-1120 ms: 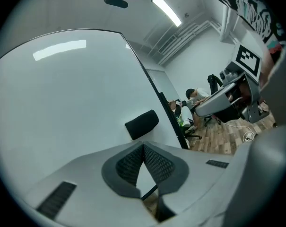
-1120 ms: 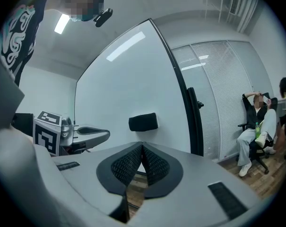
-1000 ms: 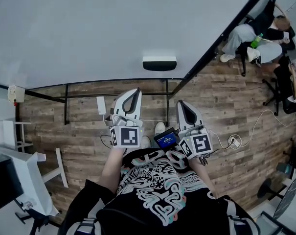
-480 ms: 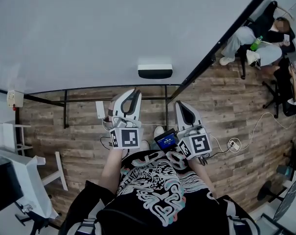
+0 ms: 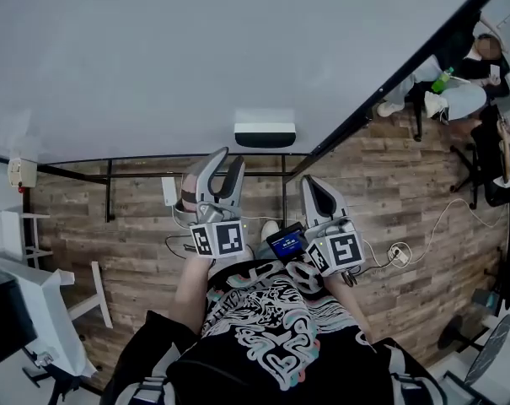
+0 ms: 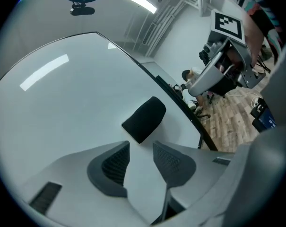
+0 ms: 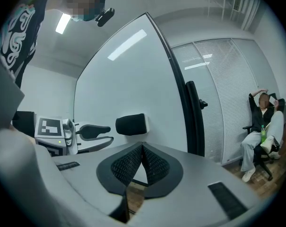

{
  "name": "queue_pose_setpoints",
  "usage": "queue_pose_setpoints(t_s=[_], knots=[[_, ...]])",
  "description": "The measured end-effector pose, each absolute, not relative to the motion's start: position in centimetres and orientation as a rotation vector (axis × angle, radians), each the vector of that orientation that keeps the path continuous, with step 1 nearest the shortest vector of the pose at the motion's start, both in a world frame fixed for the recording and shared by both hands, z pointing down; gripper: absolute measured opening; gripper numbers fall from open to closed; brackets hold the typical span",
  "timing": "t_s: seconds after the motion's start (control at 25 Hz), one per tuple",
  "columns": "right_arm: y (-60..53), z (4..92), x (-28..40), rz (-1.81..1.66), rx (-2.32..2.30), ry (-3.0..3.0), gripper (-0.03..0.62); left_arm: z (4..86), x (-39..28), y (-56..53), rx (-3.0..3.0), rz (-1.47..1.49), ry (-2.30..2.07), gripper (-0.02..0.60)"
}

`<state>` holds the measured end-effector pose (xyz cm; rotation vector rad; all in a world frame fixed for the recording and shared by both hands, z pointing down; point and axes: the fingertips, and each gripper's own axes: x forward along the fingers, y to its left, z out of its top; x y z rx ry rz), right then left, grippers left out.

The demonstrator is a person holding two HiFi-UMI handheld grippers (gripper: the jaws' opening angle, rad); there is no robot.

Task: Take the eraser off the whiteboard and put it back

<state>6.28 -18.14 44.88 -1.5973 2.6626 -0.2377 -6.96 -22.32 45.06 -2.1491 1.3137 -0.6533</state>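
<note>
The black eraser (image 5: 265,133) sticks to the whiteboard (image 5: 153,57) near its lower edge. My left gripper (image 5: 229,155) points at the board just below and left of the eraser, apart from it. Its jaws have just been opening and stand open with nothing between them. In the left gripper view the eraser (image 6: 144,118) lies ahead of the left gripper (image 6: 140,148), beyond its fingertips. My right gripper (image 5: 311,181) is shut and empty, to the right of the eraser. From the right gripper (image 7: 142,148) I see the eraser (image 7: 131,125) and the left gripper (image 7: 93,131) beside it.
The board's black frame (image 5: 381,74) runs diagonally at right, its stand bars (image 5: 111,184) below. Seated people on chairs (image 5: 457,66) are at the far right. White furniture (image 5: 27,302) stands at left. Cables and a power strip (image 5: 402,245) lie on the wooden floor.
The left jaws have spread from shut to open. Both grippers have come closer to the board, and the eraser now sits nearer the left gripper's tips.
</note>
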Motion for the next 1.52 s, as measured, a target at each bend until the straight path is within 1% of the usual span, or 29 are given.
queue_pose_setpoints(t_s=[0.08,0.32,0.48,0.68,0.88,1.52], knots=[[-18.6,45.1,6.6,-0.248,-1.603,2.662,0.018,45.1,-6.9,-22.7,-2.121,-0.671,1.305,0.160],[-19.2,45.4,6.6,-0.267,-1.591,2.665,0.018,44.9,-6.4,-23.7,-1.941,-0.751,1.242,0.278],[-19.6,45.5,6.9,-0.266,-1.589,2.666,0.018,44.6,-6.0,-24.5,-1.821,-0.800,1.194,0.312],[-19.9,45.4,7.4,-0.265,-1.600,2.653,0.018,44.4,-5.7,-24.9,-1.740,-0.818,1.162,0.376],[-20.2,45.6,7.2,-0.232,-1.602,2.687,0.018,44.4,-5.5,-25.3,-1.709,-0.832,1.132,0.382],[-21.9,46.1,6.5,-0.273,-1.545,2.707,0.018,44.7,-3.8,-26.4,-1.610,-0.838,1.024,0.382]])
